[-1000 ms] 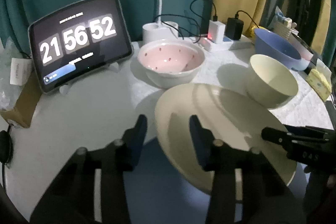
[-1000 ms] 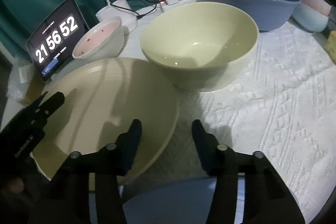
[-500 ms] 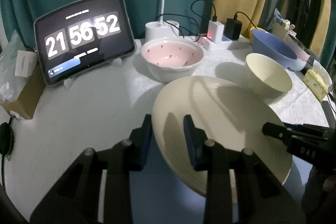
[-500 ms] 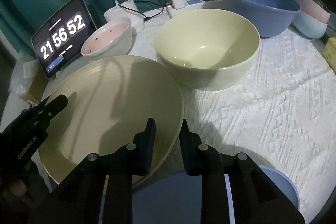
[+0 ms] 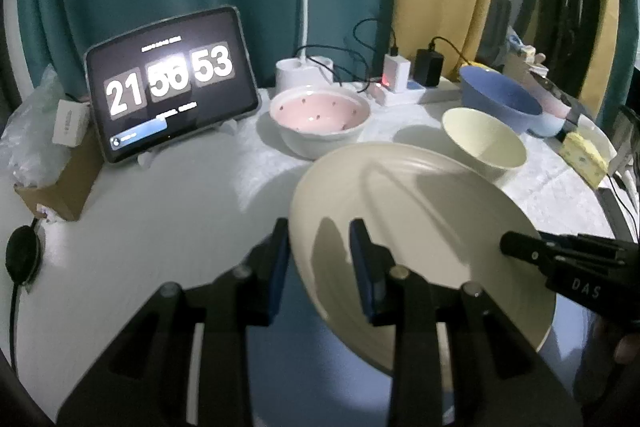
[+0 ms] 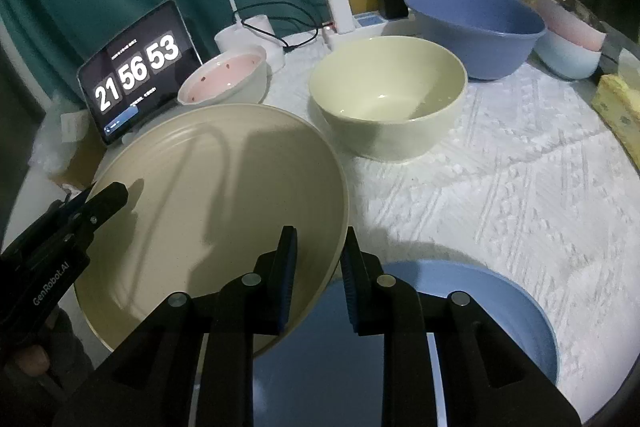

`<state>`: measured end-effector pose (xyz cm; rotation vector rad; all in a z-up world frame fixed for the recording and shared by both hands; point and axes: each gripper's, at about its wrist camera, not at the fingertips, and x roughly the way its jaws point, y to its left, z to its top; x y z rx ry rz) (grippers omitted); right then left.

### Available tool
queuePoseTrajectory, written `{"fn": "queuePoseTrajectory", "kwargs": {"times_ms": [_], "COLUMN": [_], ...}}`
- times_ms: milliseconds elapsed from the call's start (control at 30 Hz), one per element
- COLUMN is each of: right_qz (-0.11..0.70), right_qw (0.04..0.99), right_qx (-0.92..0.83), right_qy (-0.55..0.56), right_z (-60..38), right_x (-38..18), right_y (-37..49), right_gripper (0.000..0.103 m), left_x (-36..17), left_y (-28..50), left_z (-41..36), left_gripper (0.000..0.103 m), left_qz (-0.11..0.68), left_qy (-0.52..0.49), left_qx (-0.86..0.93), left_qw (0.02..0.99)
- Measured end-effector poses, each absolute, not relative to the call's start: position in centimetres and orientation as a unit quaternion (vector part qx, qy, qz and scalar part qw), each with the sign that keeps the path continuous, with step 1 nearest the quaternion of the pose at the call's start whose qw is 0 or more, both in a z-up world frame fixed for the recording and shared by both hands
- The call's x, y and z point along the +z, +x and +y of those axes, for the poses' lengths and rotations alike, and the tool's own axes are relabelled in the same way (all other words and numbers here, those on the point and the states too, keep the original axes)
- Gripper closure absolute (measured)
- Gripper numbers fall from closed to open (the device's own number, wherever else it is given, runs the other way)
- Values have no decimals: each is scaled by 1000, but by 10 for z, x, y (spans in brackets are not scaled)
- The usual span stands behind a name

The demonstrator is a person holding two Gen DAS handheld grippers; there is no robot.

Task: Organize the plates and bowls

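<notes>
We hold the cream plate (image 5: 420, 227) between our two grippers, one on each side. Our left gripper (image 5: 320, 267) points down and forward, and its two blue-padded fingers (image 5: 362, 267) straddle the plate's left rim, one under it and one on its upper face, clamped on it. Our right gripper (image 6: 318, 273) angles down more steeply and pinches the opposite rim the same way, with one finger on the plate's inner face and the other just outside the edge. In each wrist view we can see the other gripper's black nose lying over the far side of the plate. At the edge of the right wrist view, part of the hand (image 6: 28, 355) that carries the left gripper shows.

The plate sits tilted and lifted clear of the white tablecloth (image 6: 500, 187), and it is empty. Directly beneath it, near us, lies a blue plate (image 6: 480, 307), partly covered by the cream one; we cannot tell whether the two touch.

Beyond the cream plate stands a pale yellow-green bowl (image 6: 388, 107), upright with nothing in it. To its left is a pink-lined bowl with dark specks (image 5: 320, 115), also empty. Behind, on the right, a large blue bowl (image 6: 476, 27) stands beside a stack of a pink and a light blue bowl (image 6: 568, 47).

A tablet (image 5: 172, 87) showing a clock leans at the table's left.
</notes>
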<state>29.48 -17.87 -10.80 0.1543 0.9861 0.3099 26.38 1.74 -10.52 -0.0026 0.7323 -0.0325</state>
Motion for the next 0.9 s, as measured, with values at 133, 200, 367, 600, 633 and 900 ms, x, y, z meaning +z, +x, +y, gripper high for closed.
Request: {"fn": "queuePoseTrajectory", "kwargs": {"times_ms": [133, 200, 367, 600, 633, 900], "right_qz": [464, 461, 455, 450, 449, 445], "right_qw": [871, 873, 876, 879, 880, 883], "right_qx": [145, 142, 137, 131, 128, 118], "right_qy": [74, 76, 79, 83, 82, 84], "right_z": [-183, -185, -194, -206, -211, -226], "right_x": [-101, -99, -95, -90, -90, -90], "right_y": [281, 275, 258, 238, 232, 209], "right_gripper": [79, 79, 79, 79, 79, 79], "left_x": [-101, -100, -97, -95, -95, -99], "left_y": [251, 244, 228, 208, 205, 180], "left_z": [12, 8, 0, -15, -17, -37], "left_gripper": [72, 72, 72, 72, 72, 72], "left_qz": [353, 352, 349, 346, 346, 350], "left_qy": [2, 4, 9, 15, 16, 23], "left_qx": [-20, -23, -30, -37, -38, -50], "left_qw": [935, 936, 937, 937, 937, 935]}}
